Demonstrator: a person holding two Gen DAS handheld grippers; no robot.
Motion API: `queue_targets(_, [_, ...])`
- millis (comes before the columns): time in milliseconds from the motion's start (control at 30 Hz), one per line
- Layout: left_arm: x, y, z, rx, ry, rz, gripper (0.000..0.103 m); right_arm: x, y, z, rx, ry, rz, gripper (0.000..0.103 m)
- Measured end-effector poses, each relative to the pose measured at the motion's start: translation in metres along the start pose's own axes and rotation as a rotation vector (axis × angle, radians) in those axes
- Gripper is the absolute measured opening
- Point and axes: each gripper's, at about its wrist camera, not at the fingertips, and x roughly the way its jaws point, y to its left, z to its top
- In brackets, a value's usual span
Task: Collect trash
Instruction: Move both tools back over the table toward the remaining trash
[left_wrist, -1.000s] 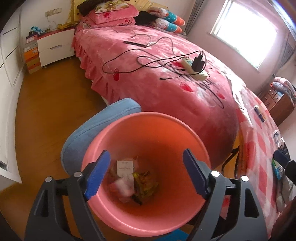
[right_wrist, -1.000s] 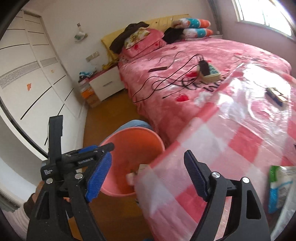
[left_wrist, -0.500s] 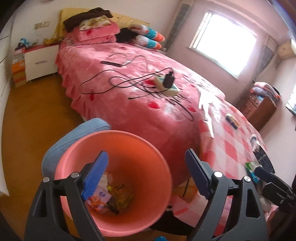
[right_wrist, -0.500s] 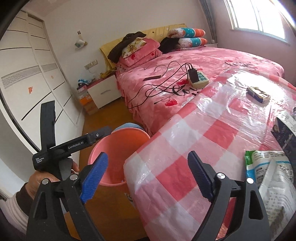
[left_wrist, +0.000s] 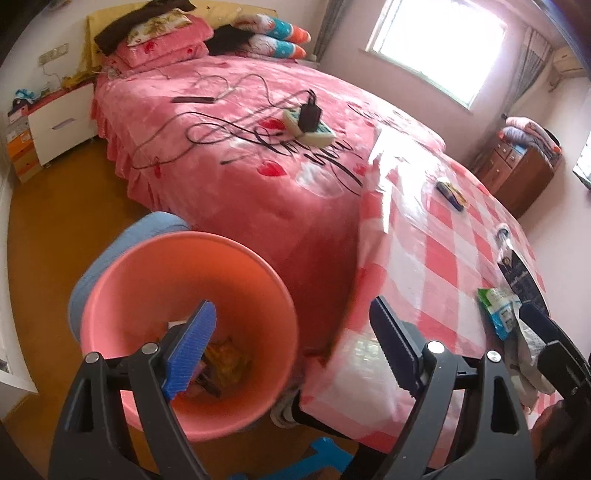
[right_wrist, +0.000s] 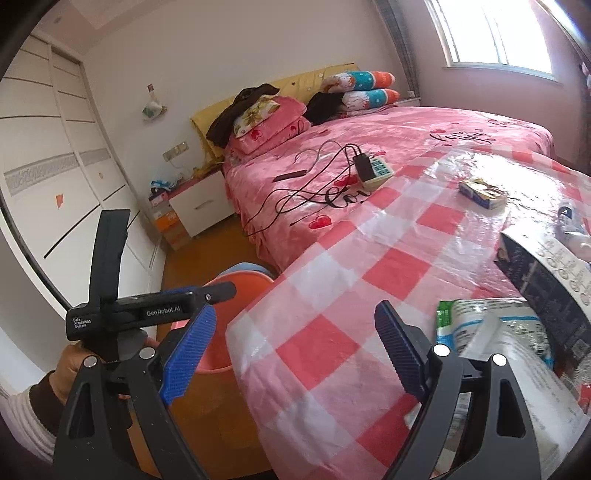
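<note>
Left claw: jaws wide apart, nothing between the blue ribbed pads; low centre of the left wrist view, over the bin's right rim and the table corner.
Right claw: jaws just been opening, now wide apart and empty; low centre of the right wrist view, above the checked cloth's near edge.
Bin: round salmon plastic tub, smooth wall, lower left of the left wrist view, standing on the wood floor just beside the table.
Trash in bin: crumpled wrappers, yellow and pink, at the bottom; partly hidden by the left pad.
Trash on table: a green-and-white packet and a dark printed bag at the right edge of the right wrist view, touching each other; a small box farther up, well apart.
Table cloth: red-and-white checks under glossy clear plastic, corner draping down next to the bin.
Open room: bare cloth between the right claw and the packet; bare floor left of the bin.
Bed: pink fleece cover with cables, upper centre.
</note>
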Motion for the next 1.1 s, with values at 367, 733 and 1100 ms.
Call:
queue_targets(367, [-0.008,-0.051,-0.004,0.104,-0.011,-0.038,0.086,-0.025,-0.021,0.003,0.039,-0.045,-0.008,0.087])
queue_targets(733, [-0.012,-0.102,-0.008,0.196,0.012,-0.071,0.086,-0.054,-0.050,0.003,0.078,-0.097,-0.022,0.087])
queue_targets(1100, [-0.017,-0.161,0.008,0.297,0.008,-0.082,0.086,-0.091,-0.104,0.005,0.200,-0.163,-0.057,0.087])
